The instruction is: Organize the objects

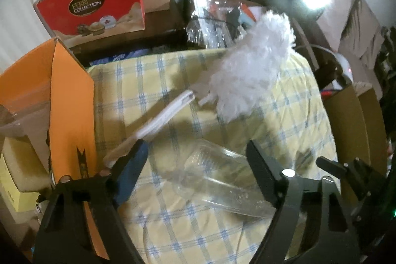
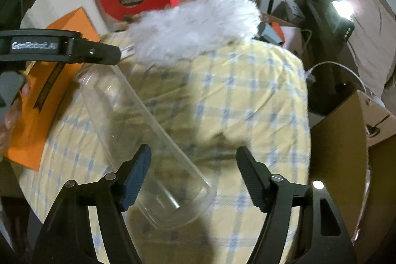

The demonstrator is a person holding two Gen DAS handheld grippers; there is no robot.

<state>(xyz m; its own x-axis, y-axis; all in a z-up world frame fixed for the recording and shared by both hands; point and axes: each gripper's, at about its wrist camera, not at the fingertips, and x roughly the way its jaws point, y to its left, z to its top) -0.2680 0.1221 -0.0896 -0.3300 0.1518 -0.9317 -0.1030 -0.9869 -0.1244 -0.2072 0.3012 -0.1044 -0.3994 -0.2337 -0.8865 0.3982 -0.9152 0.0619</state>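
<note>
While both tools hang over the cloth, nothing is firmly secured yet, so the lines below run from the jaws outward

Left gripper: jaws spread wide; the white plastic handle of the duster runs past the blue-padded finger at 10 o'clock, and whether it touches that pad I cannot tell

Right gripper: jaws spread wide, gripping nothing; it hangs over the near end of the tub

Clear plastic oblong tub: lies on its side on the cloth, running from the right gripper toward 11 o'clock; in the left view it sits between the left fingers

Fluffy white duster head: at 1 o'clock from the left gripper, blurred, so probably moving

Yellow and blue checked cloth: covers the work surface under everything

Orange cardboard flap: at 9 o'clock of the left view, just beside the handle

Red chocolate box: at 11 o'clock, well behind the cloth

Risk: the handle seems unclamped, so the duster could slip and drop; the tub is smooth and rounded, so a closing jaw may push it away or roll it

Hard to make out: the handle's lower end is hidden behind the left finger; the tub's edges fade into the cloth; whether the tub has a lid is unclear
</note>
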